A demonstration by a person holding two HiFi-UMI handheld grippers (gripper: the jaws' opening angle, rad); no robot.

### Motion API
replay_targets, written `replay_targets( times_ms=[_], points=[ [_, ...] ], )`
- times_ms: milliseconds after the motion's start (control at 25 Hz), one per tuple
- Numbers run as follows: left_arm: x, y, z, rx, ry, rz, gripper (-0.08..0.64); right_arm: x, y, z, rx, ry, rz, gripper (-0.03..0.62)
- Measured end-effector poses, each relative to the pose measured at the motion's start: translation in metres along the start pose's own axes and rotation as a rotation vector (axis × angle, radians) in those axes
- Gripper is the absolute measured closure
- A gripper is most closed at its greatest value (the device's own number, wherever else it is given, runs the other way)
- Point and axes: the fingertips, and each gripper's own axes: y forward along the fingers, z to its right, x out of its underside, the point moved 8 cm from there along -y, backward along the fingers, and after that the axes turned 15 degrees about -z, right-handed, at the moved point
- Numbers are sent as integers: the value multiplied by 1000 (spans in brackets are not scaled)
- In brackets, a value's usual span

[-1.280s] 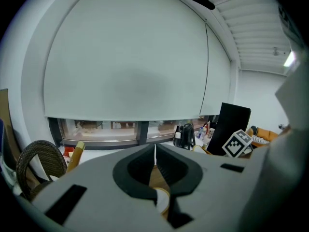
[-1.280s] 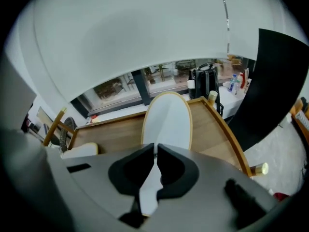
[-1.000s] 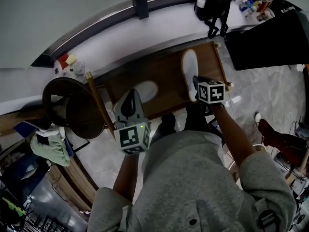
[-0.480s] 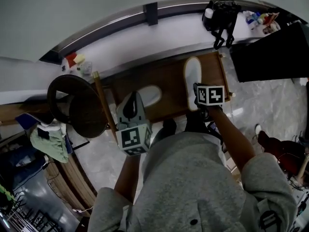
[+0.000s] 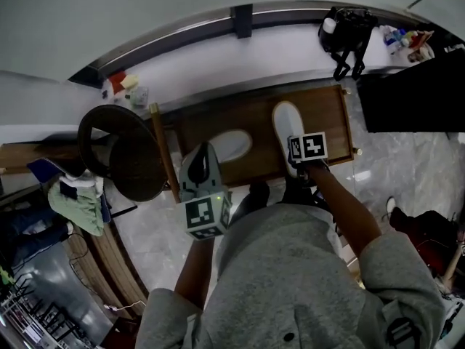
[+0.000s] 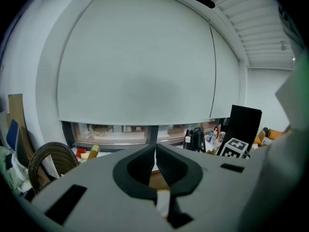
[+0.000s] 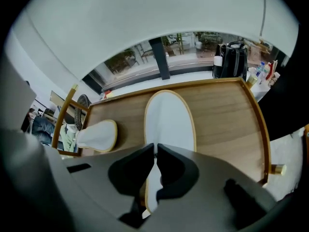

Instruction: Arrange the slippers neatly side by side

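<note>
R gripper (image 7: 155,148) shut over slipper (image 7: 170,122) heel; table (image 7: 227,124) room rt.

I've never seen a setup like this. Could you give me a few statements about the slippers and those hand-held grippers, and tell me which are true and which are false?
1. The left slipper and right slipper both lie on the wooden table. True.
2. The slippers lie parallel and touching. False: they lie apart, and the left slipper is turned at an angle.
3. The left gripper has its jaws wide open. False: they are together, with nothing between them.
4. A black bag stands on the white ledge beyond the table. True.
5. The right gripper is over the left slipper. False: it is at the right slipper's near end.
</note>
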Motion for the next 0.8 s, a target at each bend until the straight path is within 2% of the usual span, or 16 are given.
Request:
replay_targets(
  times_ms=[160, 320, 520, 560, 640, 800],
  points=[
    [9, -7, -8, -40, -10, -7, 539, -15, 17, -4, 24, -24, -15, 557],
    [5, -13, -8, -42, -51, 2, 540, -22, 21, -5, 44, -31, -9, 557],
    [19, -15, -15, -74, -51, -23, 538, -21, 19, -3, 58, -38, 20, 554],
    [22, -15, -16, -78, -45, -26, 538, -20, 18, -3, 52, -44, 28, 550],
    [30, -14, -17, -84, -9, -38, 538, -18, 14, -3, 29, -52, 53, 468],
    [42, -8, -18, -76, 79, -56, 538, -18, -3, -7, -2, -77, 133, 451]
  ],
)
